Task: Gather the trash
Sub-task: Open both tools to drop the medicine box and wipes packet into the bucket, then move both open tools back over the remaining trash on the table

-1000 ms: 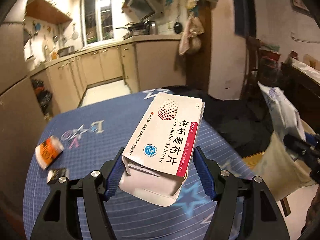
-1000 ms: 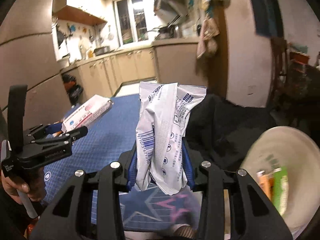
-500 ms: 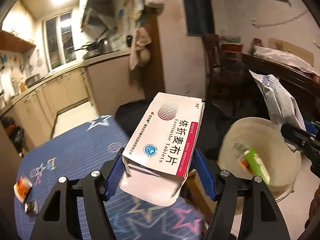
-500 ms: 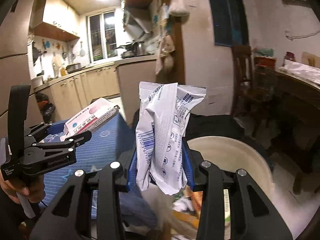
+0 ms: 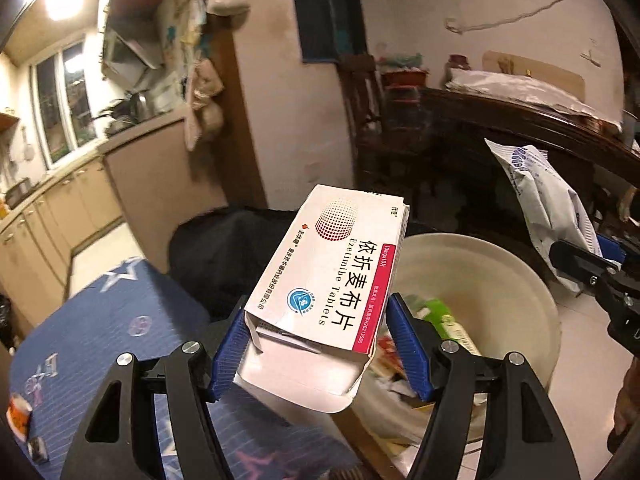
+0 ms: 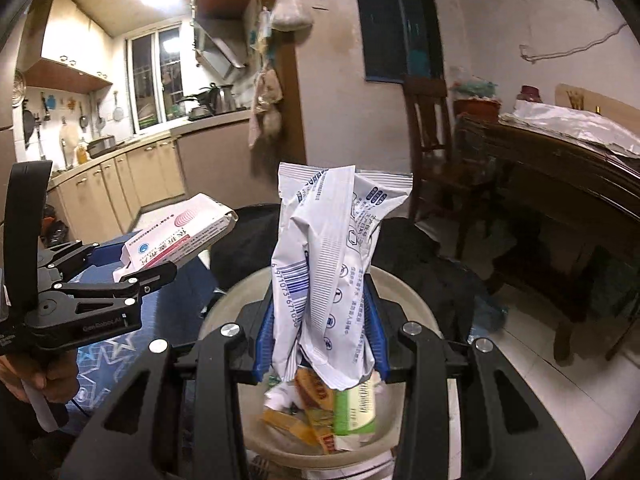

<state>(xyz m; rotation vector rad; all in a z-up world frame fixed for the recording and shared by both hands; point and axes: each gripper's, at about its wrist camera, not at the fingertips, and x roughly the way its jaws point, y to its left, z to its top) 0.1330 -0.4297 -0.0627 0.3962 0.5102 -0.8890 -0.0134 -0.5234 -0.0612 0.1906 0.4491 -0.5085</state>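
Note:
My left gripper (image 5: 320, 340) is shut on a white and red tablet box (image 5: 332, 272) with its near flap open. The box hangs by the near rim of a cream trash bin (image 5: 516, 280) that holds wrappers. My right gripper (image 6: 320, 336) is shut on a crumpled white wrapper (image 6: 332, 264) with blue print, held upright right above the same bin (image 6: 416, 304). In the right wrist view the left gripper (image 6: 132, 272) and its box (image 6: 180, 236) show at the left. The wrapper (image 5: 540, 204) and right gripper (image 5: 588, 268) appear at the right edge of the left wrist view.
A table with a blue star-patterned cloth (image 5: 120, 320) lies left of the bin, with two small packets (image 5: 20, 420) at its far left edge. A black bag or cloth (image 5: 216, 252) sits behind the bin. A dark wooden table (image 6: 560, 172) and chair (image 6: 428, 120) stand at the right.
Both grippers have swung right from over the blue table to the bin, each keeping its hold. The bin now sits under the wrapper and beside the box.

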